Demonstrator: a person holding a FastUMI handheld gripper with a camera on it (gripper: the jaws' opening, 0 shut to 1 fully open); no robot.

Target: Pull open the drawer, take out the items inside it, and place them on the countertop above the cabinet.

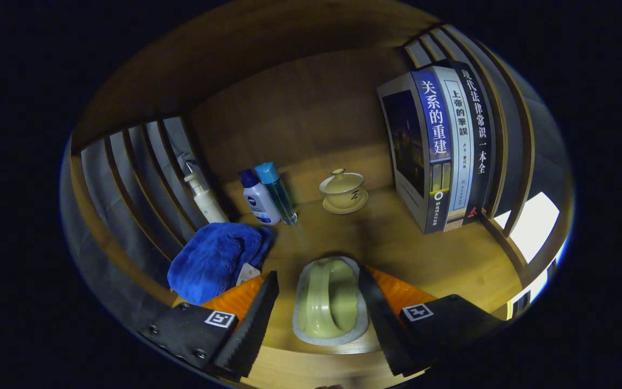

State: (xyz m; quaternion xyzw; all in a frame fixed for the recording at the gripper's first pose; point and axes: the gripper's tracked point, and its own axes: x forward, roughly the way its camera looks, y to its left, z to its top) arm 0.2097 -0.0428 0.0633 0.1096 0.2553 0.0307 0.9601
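A pale green oval dish with a grey rim lies on the wooden countertop, right between my fingers. My gripper is open around it. The right finger sits against the dish's rim, while a narrow gap shows between the left finger and the rim. A crumpled blue towel with a small tag lies just ahead of the left finger.
Beyond the dish stand a white pump bottle, a blue-capped white bottle, a clear blue bottle and a lidded tea cup on a saucer. Upright books stand to the right. Slatted wooden side walls close in the shelf.
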